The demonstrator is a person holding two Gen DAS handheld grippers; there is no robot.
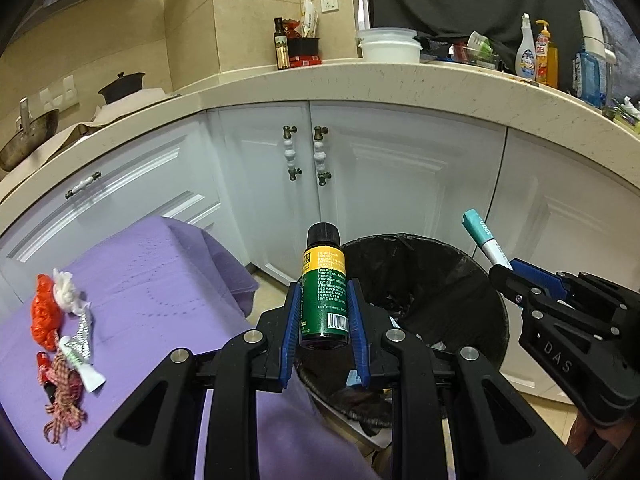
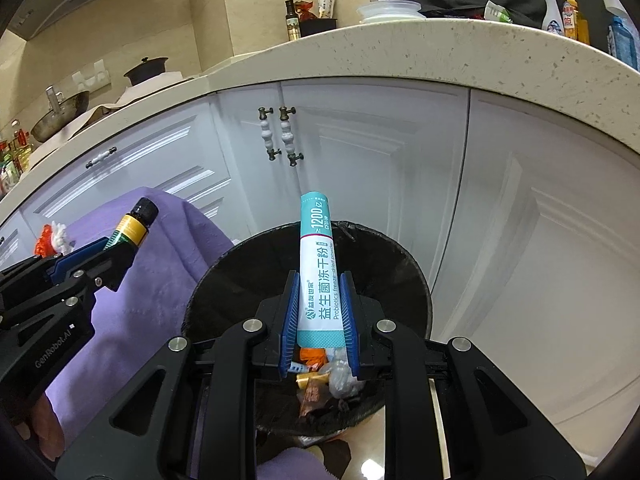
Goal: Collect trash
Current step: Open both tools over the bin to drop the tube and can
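Note:
My left gripper (image 1: 323,292) is shut on a small green and yellow bottle (image 1: 323,288) with a black cap, held upright at the left rim of the black-lined trash bin (image 1: 480,280). My right gripper (image 2: 318,280) is shut on a teal and white powder sachet (image 2: 318,268), held over the bin (image 2: 408,276), which holds several wrappers. The sachet (image 1: 486,240) and right gripper (image 1: 504,276) also show in the left wrist view. The bottle (image 2: 132,228) and left gripper (image 2: 116,256) show in the right wrist view.
A purple cloth (image 1: 160,280) covers a low surface left of the bin, with an orange wrapper (image 1: 44,316), white tissue (image 1: 66,292) and other scraps on it. White cabinet doors (image 1: 380,184) and a stone counter (image 1: 360,80) stand behind the bin.

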